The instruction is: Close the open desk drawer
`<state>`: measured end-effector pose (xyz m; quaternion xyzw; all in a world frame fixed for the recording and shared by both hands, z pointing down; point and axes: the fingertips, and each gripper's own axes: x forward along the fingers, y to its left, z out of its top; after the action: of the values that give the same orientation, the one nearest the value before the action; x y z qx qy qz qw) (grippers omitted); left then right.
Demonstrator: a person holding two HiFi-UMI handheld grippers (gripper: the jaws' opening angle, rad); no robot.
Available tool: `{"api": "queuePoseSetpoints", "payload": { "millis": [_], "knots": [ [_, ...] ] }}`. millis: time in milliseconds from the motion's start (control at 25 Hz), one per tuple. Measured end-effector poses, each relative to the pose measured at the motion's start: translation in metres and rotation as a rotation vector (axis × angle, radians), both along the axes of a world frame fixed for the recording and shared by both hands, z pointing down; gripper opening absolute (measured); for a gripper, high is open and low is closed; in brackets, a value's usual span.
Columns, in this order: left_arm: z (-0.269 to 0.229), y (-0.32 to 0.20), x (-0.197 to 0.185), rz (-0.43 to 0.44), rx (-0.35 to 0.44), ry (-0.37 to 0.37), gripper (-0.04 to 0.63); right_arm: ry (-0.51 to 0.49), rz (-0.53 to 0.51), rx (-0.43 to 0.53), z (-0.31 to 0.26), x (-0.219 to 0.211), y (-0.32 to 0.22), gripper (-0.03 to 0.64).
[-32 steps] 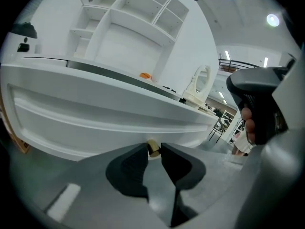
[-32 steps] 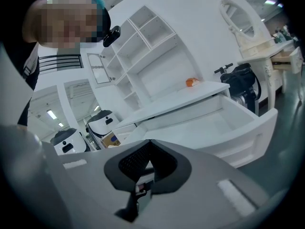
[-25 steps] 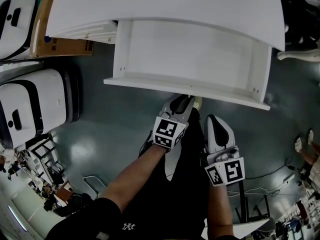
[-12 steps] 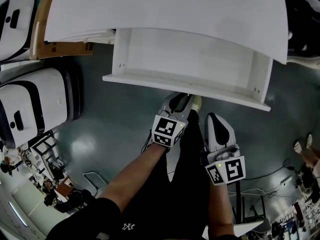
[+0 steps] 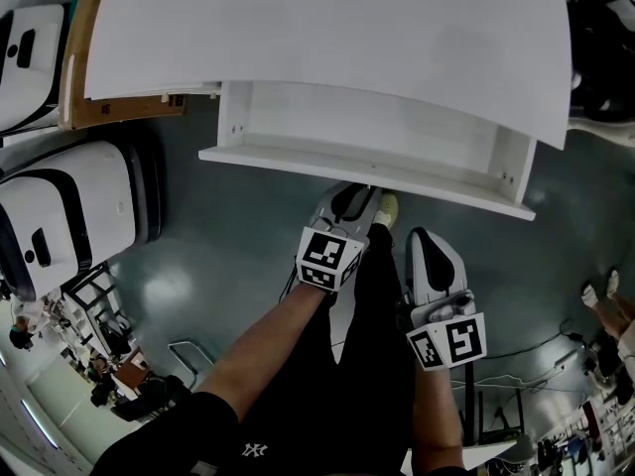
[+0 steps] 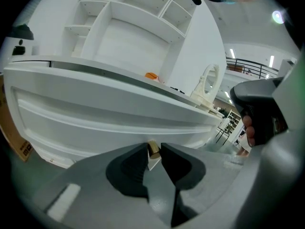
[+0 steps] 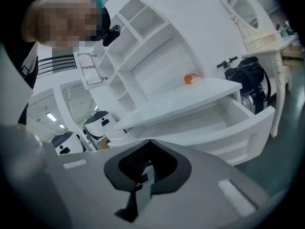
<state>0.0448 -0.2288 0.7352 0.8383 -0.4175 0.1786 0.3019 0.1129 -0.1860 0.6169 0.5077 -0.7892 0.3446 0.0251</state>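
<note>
The white desk drawer [image 5: 365, 173] stands partly pulled out from under the desk top [image 5: 327, 28], and its inside is bare. My left gripper [image 5: 369, 198] is at the middle of the drawer front. Its jaws are shut on the small brass knob [image 6: 153, 148], with the front panel [image 6: 95, 123] just behind it. My right gripper [image 5: 421, 238] hangs lower and to the right, apart from the drawer, shut with nothing in it. In the right gripper view the drawer [image 7: 224, 116] shows from the side, beyond the shut right gripper [image 7: 145, 173].
White rounded machines [image 5: 69, 206] and a cardboard box [image 5: 114, 107] stand left of the desk. A shelf unit [image 6: 138, 18] and a small orange thing [image 7: 192, 78] sit on the desk top. A black scooter [image 7: 248, 80] stands to the right. The person's legs are below the grippers.
The drawer has slid a little further under the desk top, so less of its inside shows. My left gripper went forward with the knob. The right gripper has barely moved.
</note>
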Motion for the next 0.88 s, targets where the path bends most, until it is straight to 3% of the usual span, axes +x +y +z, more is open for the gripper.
{"api": "queuePoseSetpoints", "payload": {
  "millis": [880],
  "knots": [
    [0.001,-0.091,0.012,-0.064,0.02,-0.03,0.087,-0.01,-0.036,-0.004,0.012,0.043,-0.089,0.023]
  ]
}}
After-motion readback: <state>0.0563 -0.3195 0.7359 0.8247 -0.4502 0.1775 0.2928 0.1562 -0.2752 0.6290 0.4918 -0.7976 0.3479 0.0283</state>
